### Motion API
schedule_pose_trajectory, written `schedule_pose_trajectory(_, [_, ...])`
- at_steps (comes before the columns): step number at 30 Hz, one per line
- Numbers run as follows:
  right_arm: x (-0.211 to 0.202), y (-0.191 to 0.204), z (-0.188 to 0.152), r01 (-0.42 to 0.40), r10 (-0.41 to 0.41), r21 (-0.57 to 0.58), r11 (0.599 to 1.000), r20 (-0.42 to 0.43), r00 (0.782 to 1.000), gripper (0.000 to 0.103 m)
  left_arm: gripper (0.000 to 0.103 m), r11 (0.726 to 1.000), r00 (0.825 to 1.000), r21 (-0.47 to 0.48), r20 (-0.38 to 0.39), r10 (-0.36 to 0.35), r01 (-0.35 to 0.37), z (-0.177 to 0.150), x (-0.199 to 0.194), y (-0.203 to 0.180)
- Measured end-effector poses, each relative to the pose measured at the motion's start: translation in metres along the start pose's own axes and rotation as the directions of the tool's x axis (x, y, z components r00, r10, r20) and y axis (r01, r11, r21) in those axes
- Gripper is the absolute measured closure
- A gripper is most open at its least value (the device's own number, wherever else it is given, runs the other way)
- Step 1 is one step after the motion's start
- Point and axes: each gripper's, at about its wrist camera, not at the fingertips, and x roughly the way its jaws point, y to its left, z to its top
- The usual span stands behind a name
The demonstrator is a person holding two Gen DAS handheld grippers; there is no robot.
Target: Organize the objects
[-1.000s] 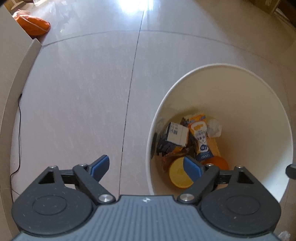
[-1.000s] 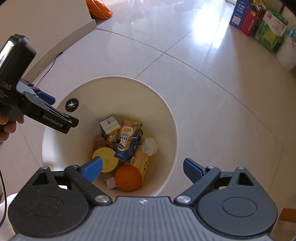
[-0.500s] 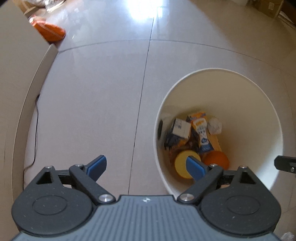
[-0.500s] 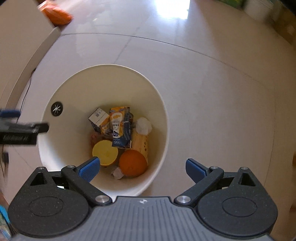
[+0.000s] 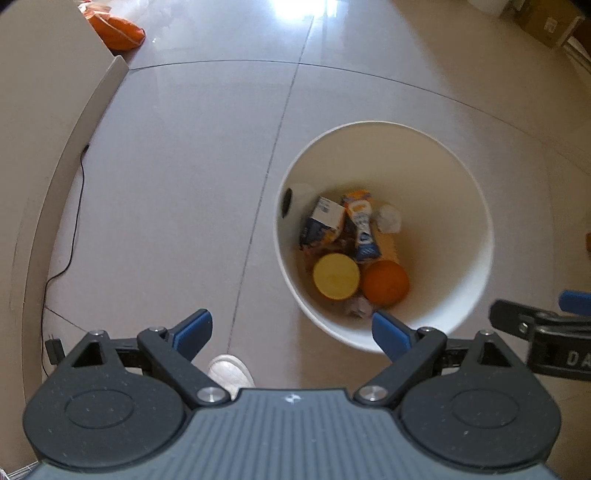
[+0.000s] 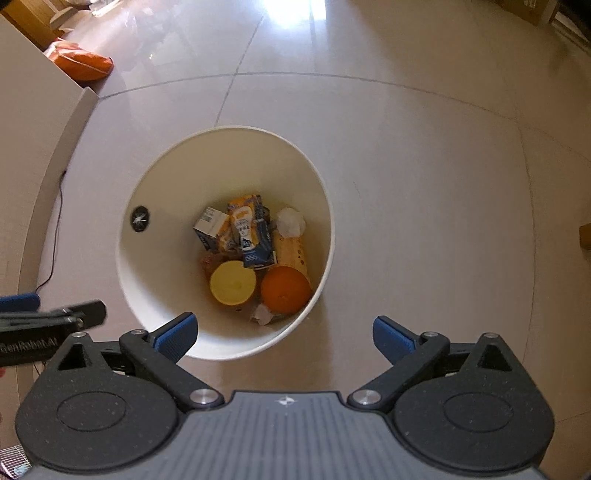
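A white round bin [image 5: 476, 206] stands on the tiled floor, seen from above in both views. Inside lie an orange [image 5: 385, 282], a yellow lid [image 5: 336, 277], a white-and-blue carton [image 5: 325, 221], an orange-and-blue pouch [image 5: 360, 221] and crumpled paper [image 5: 388, 218]. My left gripper [image 5: 291, 330] hangs open and empty above the bin's near-left rim. Over the bin's [image 6: 166, 206] near rim, my right gripper [image 6: 284, 334] holds nothing and its jaws are opening wide. The orange [image 6: 286, 290] and lid [image 6: 232, 282] lie below it.
A beige cabinet [image 5: 44, 110] runs along the left, with a black cable [image 5: 74, 221] on the floor beside it. An orange bag [image 5: 116, 29] lies at the far left. A white shoe [image 5: 231, 373] shows under my left gripper. A cardboard box [image 5: 546, 22] sits far right.
Both grippers have risen, so the bin looks smaller. The right view has rolled, and the left gripper has slid to that view's left edge. The right jaws have spread a little wider.
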Motion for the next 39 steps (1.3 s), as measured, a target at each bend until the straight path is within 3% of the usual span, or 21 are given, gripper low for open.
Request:
schedule_pose_trajectory(16, [-0.043, 0.010, -0.003, 0.020, -0.020, -0.034, 0.999, 0.000, 1.000, 0.000, 0.009, 1.000, 1.000, 0.015, -0.009, 0.011, -0.011, -0.005, -0.048, -0.010])
schedule_pose_trajectory(39, [-0.055, 0.011, 0.000, 0.014, -0.014, -0.029, 0.999, 0.010, 1.000, 0.000, 0.009, 0.999, 1.000, 0.025, -0.018, 0.024, -0.024, -0.001, -0.056, -0.012])
